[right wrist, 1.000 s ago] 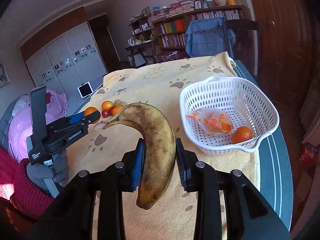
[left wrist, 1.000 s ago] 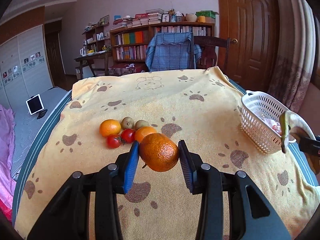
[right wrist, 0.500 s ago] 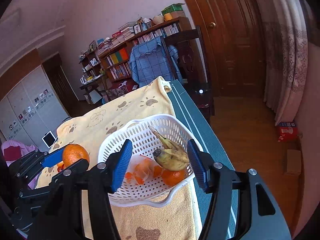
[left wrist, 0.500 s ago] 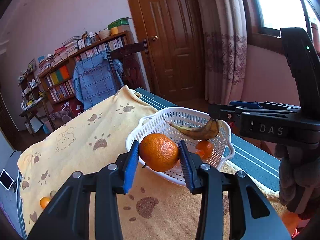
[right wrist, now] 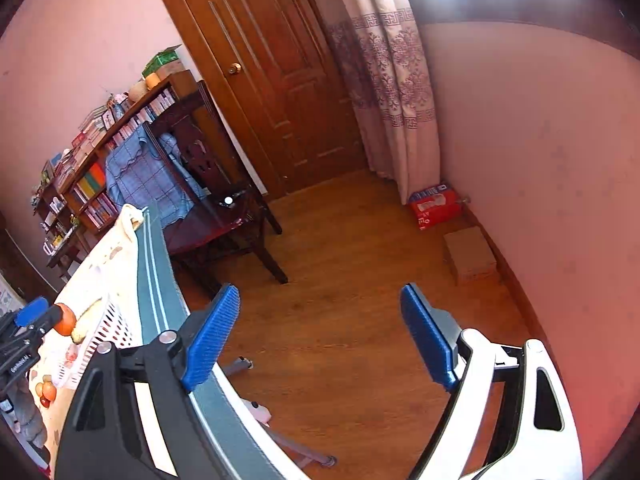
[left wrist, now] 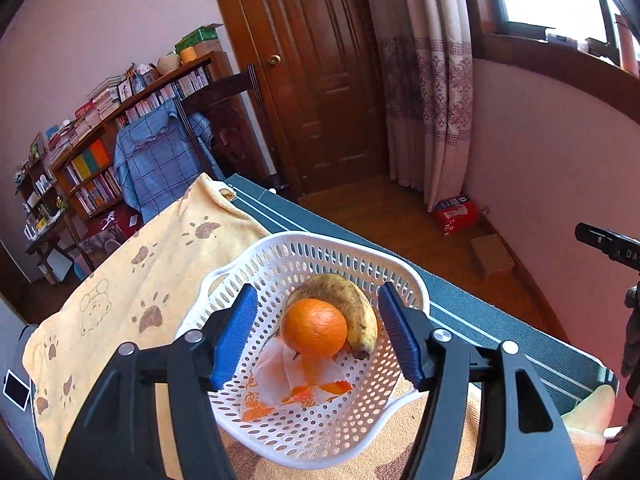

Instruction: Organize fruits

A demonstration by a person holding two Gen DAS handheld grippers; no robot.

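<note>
Surface: yellow paw-print cloth (left wrist: 132,280) covers a dark green table (left wrist: 460,304), whose right edge shows bare.
Room: brown door (left wrist: 304,64), patterned curtain (left wrist: 424,80), bookshelf (left wrist: 92,160) at far left, chair (right wrist: 208,184) draped in blue cloth, wood floor (right wrist: 360,280).
Basket: white basket (left wrist: 404,272) sits on the cloth near the table's right edge.
Orange: orange (left wrist: 314,328) lies in the basket, touching the banana, above a printed plastic bag (left wrist: 292,384).
Banana: banana (left wrist: 352,304) curves behind the orange, long axis running far-left to near-right, dark tip nearest.
Left gripper: left gripper (left wrist: 316,332) released, jaws spread wide either side of the orange, not touching it.
Right gripper: right gripper (right wrist: 320,332) spread wide, grasping nothing, over the floor past the table's edge.
</note>
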